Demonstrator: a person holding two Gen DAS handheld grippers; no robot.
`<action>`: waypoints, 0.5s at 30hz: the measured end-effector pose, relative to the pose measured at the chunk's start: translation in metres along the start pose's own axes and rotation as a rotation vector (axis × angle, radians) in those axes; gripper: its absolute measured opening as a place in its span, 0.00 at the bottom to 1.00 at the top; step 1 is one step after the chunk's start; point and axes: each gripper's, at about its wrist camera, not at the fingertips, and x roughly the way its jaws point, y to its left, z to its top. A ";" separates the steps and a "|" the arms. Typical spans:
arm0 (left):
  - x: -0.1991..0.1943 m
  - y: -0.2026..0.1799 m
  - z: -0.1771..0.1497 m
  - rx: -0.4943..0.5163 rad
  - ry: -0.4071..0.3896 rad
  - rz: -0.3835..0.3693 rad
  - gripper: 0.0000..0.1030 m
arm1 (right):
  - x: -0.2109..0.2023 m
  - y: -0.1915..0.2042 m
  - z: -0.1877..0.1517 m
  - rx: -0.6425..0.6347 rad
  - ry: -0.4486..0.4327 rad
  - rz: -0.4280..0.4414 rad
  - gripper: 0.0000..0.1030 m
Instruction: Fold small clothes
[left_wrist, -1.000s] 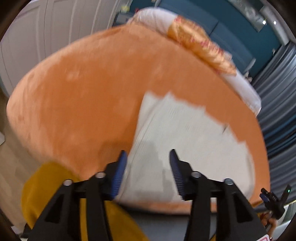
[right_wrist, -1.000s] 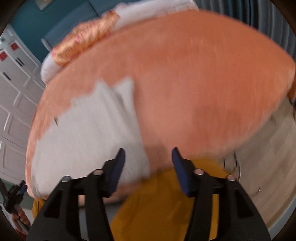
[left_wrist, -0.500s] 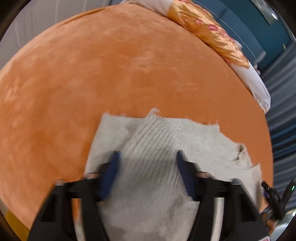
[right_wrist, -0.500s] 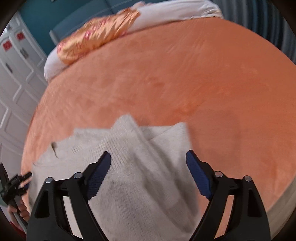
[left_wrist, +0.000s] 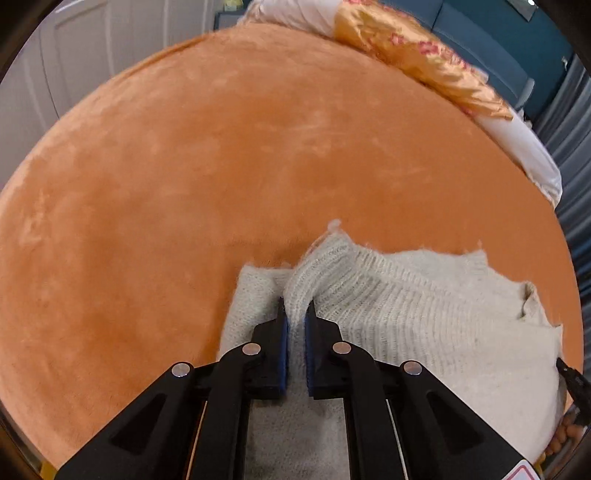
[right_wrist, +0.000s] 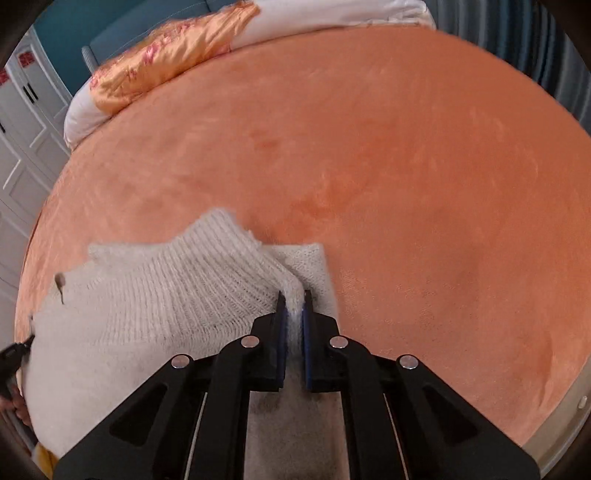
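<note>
A cream knitted sweater (left_wrist: 424, 306) lies on an orange bedspread (left_wrist: 221, 166), near its front edge. My left gripper (left_wrist: 296, 306) is shut on a pinched ridge of the sweater's ribbed band at its left side. In the right wrist view the same sweater (right_wrist: 155, 295) spreads to the left, and my right gripper (right_wrist: 293, 299) is shut on a fold of the ribbed band at its right side. Each gripper's black tip peeks in at the edge of the other's view.
The orange bedspread (right_wrist: 406, 166) stretches far beyond the sweater. A gold patterned pillow (left_wrist: 417, 48) on white bedding (right_wrist: 332, 18) lies at the far end. White cupboard doors (right_wrist: 22, 122) stand on one side and dark curtains (left_wrist: 569, 155) on the other.
Both grippers came down and forward onto the sweater from above the bed's front edge. Their jaws, wide open before, have closed on folds of the ribbed band, which now stand up in ridges.
</note>
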 end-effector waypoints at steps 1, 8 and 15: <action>-0.005 -0.002 0.001 -0.003 -0.005 -0.008 0.06 | -0.012 0.003 0.002 0.006 -0.030 0.022 0.06; -0.023 0.000 0.003 -0.036 -0.002 -0.044 0.20 | -0.015 0.003 -0.003 0.012 0.001 -0.059 0.25; -0.116 -0.054 -0.041 0.075 -0.160 -0.100 0.19 | -0.088 0.114 -0.054 -0.199 -0.078 0.142 0.33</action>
